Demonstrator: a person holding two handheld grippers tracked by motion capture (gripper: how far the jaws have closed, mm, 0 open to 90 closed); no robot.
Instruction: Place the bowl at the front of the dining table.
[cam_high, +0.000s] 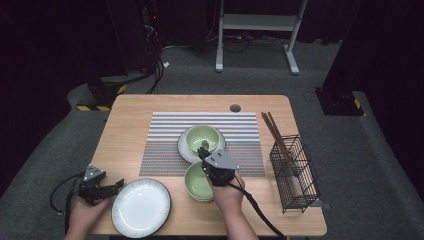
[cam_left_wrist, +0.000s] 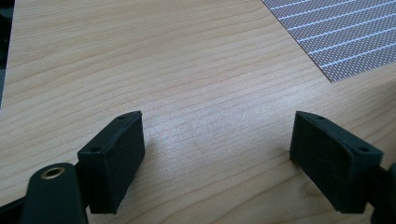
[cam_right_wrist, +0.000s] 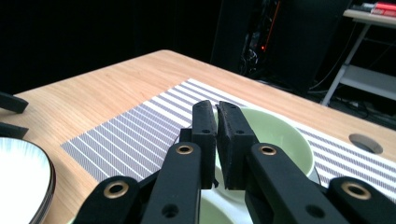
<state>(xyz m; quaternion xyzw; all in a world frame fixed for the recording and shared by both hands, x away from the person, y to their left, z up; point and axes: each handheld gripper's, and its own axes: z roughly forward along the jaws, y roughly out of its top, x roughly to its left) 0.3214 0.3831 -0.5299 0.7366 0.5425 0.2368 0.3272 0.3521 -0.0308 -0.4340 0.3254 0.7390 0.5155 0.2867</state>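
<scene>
The right tool (cam_high: 204, 151) is almost closed, holding nothing, over the green bowl (cam_high: 202, 137) on the white plate (cam_high: 186, 152). The left tool (cam_left_wrist: 217, 156) rests wide open on the desk (cam_left_wrist: 187, 70).

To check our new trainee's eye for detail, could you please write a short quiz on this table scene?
1. True or false: the left gripper has its jaws wide apart over the bare wooden table.
2. Where do the chopsticks stand? A) in the wire basket B) on the striped mat C) on the white plate
3. How many green bowls are on the table?
Key: 1 true; 2 A; 3 two.
</scene>
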